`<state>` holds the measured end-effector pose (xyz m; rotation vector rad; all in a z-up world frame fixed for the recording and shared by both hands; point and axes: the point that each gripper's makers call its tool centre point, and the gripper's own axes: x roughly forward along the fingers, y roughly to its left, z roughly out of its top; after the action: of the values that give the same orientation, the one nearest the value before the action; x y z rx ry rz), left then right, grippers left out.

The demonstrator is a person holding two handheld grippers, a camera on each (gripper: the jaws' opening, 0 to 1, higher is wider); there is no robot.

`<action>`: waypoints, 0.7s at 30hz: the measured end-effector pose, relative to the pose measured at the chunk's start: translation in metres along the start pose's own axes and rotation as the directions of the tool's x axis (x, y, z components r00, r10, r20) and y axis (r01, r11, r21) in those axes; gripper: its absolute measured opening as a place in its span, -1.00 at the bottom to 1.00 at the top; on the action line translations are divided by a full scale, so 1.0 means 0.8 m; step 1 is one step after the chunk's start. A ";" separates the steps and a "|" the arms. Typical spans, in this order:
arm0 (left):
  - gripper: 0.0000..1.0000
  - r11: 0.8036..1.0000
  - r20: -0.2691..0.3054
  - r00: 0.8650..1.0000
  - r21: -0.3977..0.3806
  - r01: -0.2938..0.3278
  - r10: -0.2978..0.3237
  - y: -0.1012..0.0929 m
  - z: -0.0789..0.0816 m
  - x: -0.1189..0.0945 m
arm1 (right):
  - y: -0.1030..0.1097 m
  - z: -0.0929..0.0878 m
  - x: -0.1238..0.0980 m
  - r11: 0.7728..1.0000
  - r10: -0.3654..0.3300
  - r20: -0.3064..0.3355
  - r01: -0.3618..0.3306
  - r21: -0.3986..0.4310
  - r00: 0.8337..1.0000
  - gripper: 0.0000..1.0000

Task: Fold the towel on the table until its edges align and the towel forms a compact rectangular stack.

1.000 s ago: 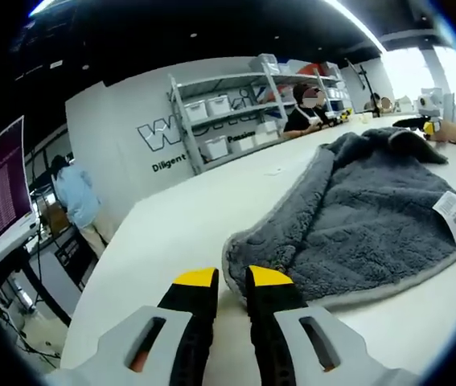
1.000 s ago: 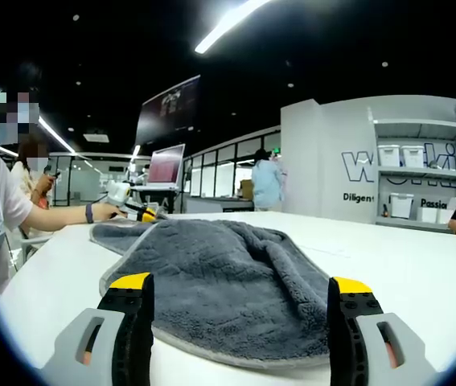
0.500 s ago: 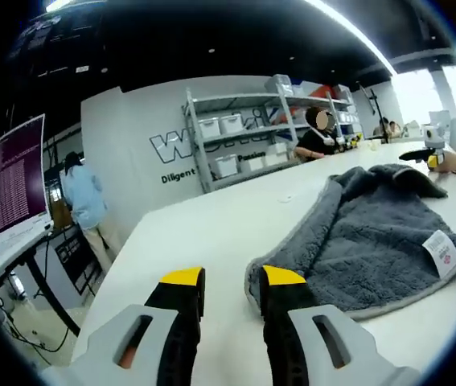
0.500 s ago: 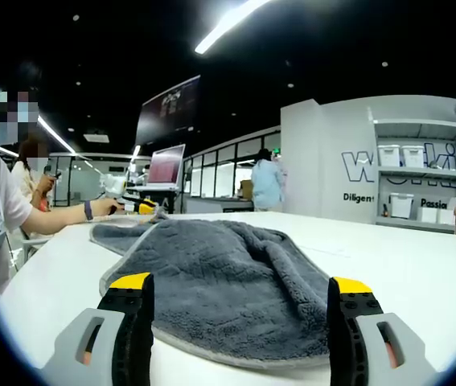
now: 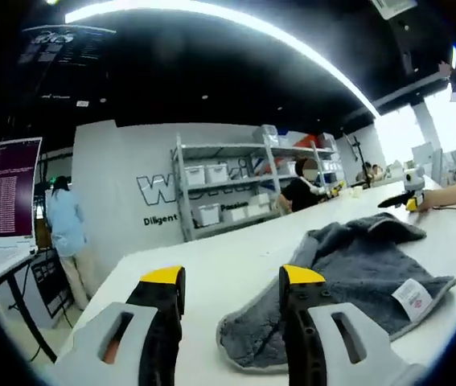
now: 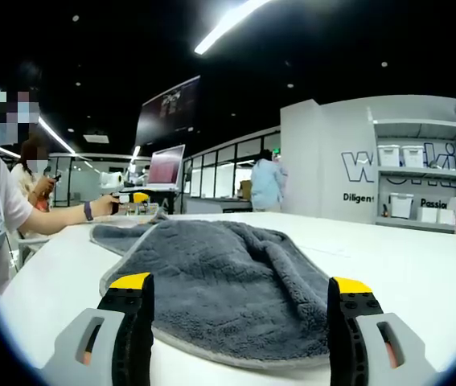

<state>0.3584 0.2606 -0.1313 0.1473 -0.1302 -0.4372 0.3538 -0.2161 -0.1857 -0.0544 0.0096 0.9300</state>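
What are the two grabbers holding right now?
Nothing. The left gripper has its jaws apart by a corner of the grey towel, and the right gripper has its jaws wide open around the towel's near edge.

The wall [image 5: 123,177] reads "Diligent"; the towel's tag [image 5: 413,296] is illegible.
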 end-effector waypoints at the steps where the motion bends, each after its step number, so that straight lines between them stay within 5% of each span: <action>1: 0.06 1.000 -0.009 1.000 -0.012 0.005 -0.005 0.000 -0.002 0.002 | 0.001 0.000 0.000 1.000 0.001 0.000 -0.001 0.000 1.000 0.81; 8: 0.28 0.996 -0.013 0.999 -0.081 0.030 -0.031 -0.001 -0.004 0.005 | 0.001 0.000 0.000 1.000 0.002 0.000 -0.002 0.000 1.000 0.81; 13: 0.38 0.997 0.006 0.998 -0.056 0.057 -0.056 -0.011 0.001 0.006 | 0.002 -0.001 0.000 1.000 0.003 -0.001 -0.003 -0.001 1.000 0.81; 21: 0.70 0.985 0.031 0.988 -0.082 0.152 -0.150 -0.036 0.006 0.012 | 0.000 -0.001 0.001 1.000 -0.001 -0.001 0.001 0.000 1.000 0.82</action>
<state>0.3547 0.2300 -0.1308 0.0686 -0.1252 -0.5947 0.3539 -0.2155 -0.1861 -0.0551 0.0107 0.9294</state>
